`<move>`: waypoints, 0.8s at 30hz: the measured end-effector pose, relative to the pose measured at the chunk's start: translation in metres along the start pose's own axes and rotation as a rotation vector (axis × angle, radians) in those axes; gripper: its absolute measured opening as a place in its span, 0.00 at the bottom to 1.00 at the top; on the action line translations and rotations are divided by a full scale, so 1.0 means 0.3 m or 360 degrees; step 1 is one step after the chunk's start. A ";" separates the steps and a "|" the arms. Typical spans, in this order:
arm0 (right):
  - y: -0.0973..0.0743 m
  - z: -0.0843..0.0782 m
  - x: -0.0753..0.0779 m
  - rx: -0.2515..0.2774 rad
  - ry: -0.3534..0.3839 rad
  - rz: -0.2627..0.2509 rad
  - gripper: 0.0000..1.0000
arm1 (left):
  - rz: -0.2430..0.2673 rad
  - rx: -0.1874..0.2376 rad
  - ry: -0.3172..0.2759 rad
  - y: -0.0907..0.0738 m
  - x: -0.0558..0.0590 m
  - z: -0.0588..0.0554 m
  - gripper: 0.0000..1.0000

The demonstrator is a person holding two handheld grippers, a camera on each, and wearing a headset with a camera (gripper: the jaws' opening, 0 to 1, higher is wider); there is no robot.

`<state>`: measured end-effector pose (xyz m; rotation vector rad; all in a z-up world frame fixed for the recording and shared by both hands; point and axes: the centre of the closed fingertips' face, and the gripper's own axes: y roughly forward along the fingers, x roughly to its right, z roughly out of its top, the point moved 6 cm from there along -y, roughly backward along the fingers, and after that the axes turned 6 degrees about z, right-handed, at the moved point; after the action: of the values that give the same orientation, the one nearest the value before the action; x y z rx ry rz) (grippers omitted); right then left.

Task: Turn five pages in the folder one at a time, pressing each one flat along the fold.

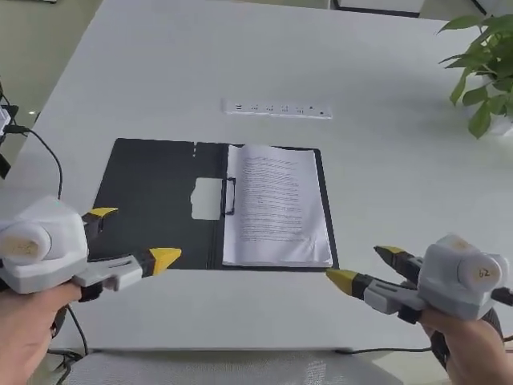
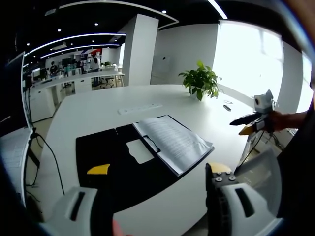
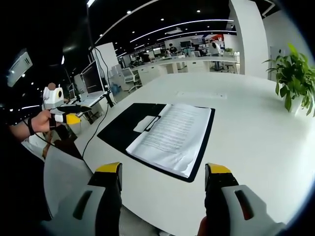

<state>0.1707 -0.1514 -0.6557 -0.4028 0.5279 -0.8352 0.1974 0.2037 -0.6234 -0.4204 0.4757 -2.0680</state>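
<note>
An open black folder (image 1: 152, 200) lies flat on the white table, its left cover bare apart from a pale pocket (image 1: 208, 198). A stack of printed pages (image 1: 276, 204) rests on its right half under a clip. My left gripper (image 1: 133, 235) hovers open over the folder's near left corner, holding nothing. My right gripper (image 1: 365, 265) stands open just off the near right corner, apart from the pages. In the left gripper view the folder (image 2: 103, 152) and pages (image 2: 172, 140) lie beyond my open left gripper (image 2: 159, 168). The right gripper view shows the pages (image 3: 172, 132) ahead of my open right gripper (image 3: 162, 168).
A white power strip (image 1: 276, 108) lies on the table beyond the folder. A potted plant (image 1: 485, 72) stands at the far right. A black cable (image 1: 48, 156) hangs off the table's left edge. The table's near edge (image 1: 240, 349) runs just below the grippers.
</note>
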 end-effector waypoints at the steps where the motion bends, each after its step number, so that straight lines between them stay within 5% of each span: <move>1: 0.001 -0.001 0.000 0.0004 0.0004 0.0000 0.67 | -0.0015 -0.0003 0.0013 0.010 0.008 0.005 0.76; 24: -0.012 -0.026 0.018 0.0021 0.0073 -0.0019 0.67 | -0.0257 -0.0051 0.0153 0.202 0.165 0.076 0.75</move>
<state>0.1670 -0.1588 -0.6614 -0.3760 0.5626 -0.8607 0.2275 0.1279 -0.6281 -0.3909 0.5484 -2.2469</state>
